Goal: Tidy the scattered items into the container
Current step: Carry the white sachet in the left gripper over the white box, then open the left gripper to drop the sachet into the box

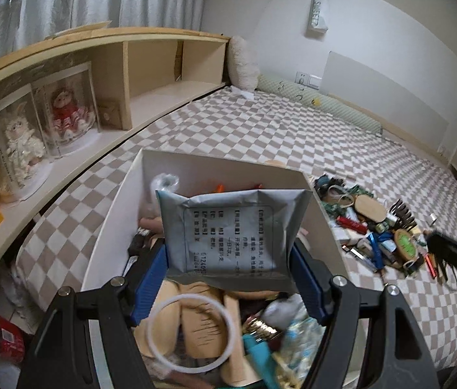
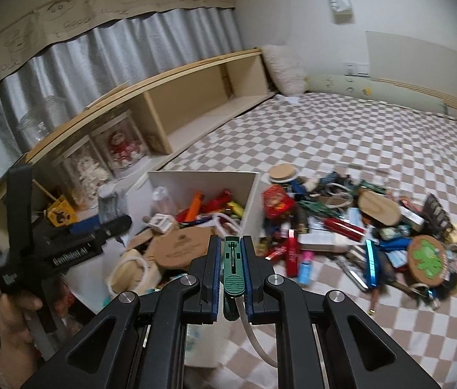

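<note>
We pinch a crinkled grey sachet [image 1: 228, 230] in our left gripper [image 1: 228, 278] over the white box [image 1: 111, 214]; our right gripper [image 2: 231, 265] clamps a green tag [image 2: 233, 269].

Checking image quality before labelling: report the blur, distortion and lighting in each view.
Left wrist view: fisheye bends the shelf; the grey packet is sharp, the white ring and nearby clutter smeared. Right wrist view: the green tool is crisp, the item pile motion-blurred; soft, even daylight, no glare.

White hanging wall pouch [image 1: 318, 13], twelve o'clock: "SWEET". Black gripper handle [image 2: 76, 254] held in a hand, nine o'clock: "GenRobot.AI". Grey foil sachet [image 1: 228, 230], dead centre: printed Chinese label panel, characters and a partial number code too small to read.
</note>
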A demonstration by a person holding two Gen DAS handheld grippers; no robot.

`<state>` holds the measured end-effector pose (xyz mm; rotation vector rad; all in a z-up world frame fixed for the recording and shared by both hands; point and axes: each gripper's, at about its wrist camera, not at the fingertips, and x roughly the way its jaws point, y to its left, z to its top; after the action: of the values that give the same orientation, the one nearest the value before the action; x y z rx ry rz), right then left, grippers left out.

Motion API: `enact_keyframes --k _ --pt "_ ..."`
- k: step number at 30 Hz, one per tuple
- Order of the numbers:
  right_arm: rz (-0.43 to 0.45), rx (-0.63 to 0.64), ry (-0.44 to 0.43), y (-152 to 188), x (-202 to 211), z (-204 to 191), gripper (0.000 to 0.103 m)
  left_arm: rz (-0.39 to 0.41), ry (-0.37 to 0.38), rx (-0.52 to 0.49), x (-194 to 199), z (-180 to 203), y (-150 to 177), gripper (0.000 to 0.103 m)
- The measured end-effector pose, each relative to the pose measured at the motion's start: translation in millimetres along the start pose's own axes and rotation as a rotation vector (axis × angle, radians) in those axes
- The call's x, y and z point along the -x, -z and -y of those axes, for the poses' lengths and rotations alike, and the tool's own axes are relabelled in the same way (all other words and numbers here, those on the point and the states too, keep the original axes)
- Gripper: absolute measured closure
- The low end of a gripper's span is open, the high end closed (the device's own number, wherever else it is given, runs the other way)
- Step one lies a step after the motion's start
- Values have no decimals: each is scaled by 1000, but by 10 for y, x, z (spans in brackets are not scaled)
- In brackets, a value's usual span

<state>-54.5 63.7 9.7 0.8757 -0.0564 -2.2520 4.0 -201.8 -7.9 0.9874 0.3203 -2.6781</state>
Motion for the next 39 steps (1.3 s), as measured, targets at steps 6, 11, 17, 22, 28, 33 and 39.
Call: enact_keyframes --k 6,11,17,22,28,33,39 --pt "-38 21 -81 -23 -246 -284 90 -34 -21 27 -100 -211 116 30" --pt "-81 39 -123 10 -436 -472 90 -46 -16 45 -128 -318 187 30" --pt "-131 58 -155 61 -684 -680 90 -51 -1 64 -121 -424 218 30" --pt "-155 70 -161 93 -818 -785 90 -46 9 75 -96 -486 210 30" --pt "-158 86 -157 150 -940 -852 90 -37 19 93 -70 -543 189 29" --pt "-174 83 -119 209 -1028 -839 88 -33 31 96 -55 -551 179 29" --pt "-140 23 -102 198 -939 -715 33 -39 30 96 -84 -549 179 29"
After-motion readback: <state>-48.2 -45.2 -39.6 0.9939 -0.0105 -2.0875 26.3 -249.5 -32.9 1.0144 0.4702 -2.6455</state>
